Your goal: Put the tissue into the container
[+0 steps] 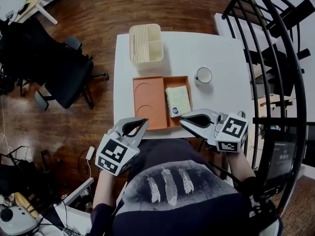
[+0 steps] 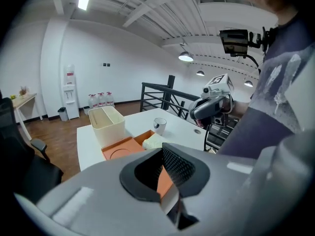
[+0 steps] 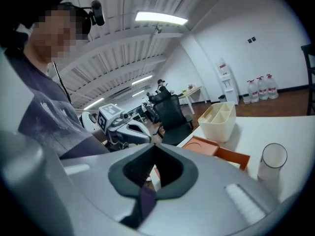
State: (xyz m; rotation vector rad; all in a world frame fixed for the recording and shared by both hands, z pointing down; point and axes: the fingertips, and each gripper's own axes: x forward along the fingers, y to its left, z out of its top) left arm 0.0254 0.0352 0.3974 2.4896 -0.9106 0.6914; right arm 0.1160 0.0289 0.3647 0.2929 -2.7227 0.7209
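light: bright, even | source: ceiling strip light (image 3: 161, 17) | edges: fisheye, dark vignette

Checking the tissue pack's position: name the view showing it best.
Head view: the tissue pack lies fully visible from above in the orange tray. Left gripper view shows a low sliver; right gripper view hides it.

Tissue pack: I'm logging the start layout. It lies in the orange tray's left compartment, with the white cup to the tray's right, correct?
Not quite. The tissue pack lies in the right compartment of the orange tray, not the left, as the head view shows. The white cup does stand to the tray's right.
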